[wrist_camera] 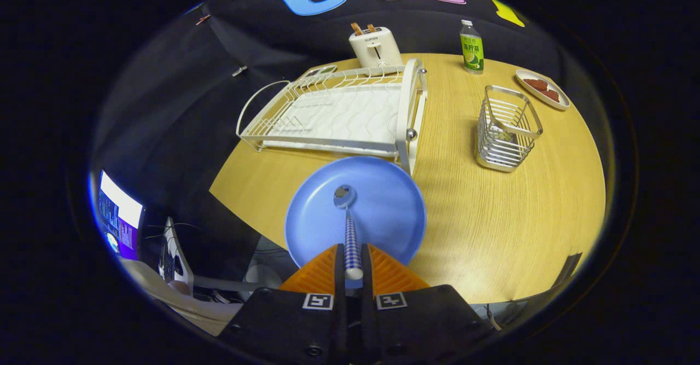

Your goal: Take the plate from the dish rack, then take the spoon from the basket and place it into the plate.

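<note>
A round blue plate (377, 212) lies flat on the wooden table, just in front of the white dish rack (339, 113). My gripper (353, 261) is shut on the spoon (350, 228), pinching its blue-and-white checked handle between both fingers. The spoon points forward over the plate, its metal bowl (343, 194) hanging above or resting near the plate's middle; I cannot tell if it touches. The wire basket (506, 129) stands to the right, beyond the plate.
A white toaster (375, 47) stands behind the rack. A green-labelled bottle (471, 47) and a small oval dish with red pieces (542, 88) sit at the far right. The table's near edge runs just under the plate. A lit screen (117, 214) glows off the table's left.
</note>
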Demonstrator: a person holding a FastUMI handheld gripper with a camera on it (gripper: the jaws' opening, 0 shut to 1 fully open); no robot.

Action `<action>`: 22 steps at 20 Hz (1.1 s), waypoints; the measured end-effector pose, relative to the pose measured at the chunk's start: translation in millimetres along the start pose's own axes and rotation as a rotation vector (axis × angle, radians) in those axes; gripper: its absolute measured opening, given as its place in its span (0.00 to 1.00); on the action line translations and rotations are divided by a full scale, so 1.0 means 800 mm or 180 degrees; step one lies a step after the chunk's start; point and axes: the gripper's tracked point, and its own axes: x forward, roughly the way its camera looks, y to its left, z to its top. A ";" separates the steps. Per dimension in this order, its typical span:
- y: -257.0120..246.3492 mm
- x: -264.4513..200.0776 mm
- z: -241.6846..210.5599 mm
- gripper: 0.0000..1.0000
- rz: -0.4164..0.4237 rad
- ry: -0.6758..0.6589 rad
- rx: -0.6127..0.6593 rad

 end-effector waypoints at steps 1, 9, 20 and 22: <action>-0.003 0.003 -0.005 0.14 -0.0042 0.0051 -0.0036; -0.022 0.026 -0.017 0.23 -0.0309 0.0180 -0.0120; 0.000 0.006 0.025 0.97 -0.0232 -0.0061 -0.0043; 0.006 -0.009 0.053 0.98 -0.0228 -0.0225 -0.0095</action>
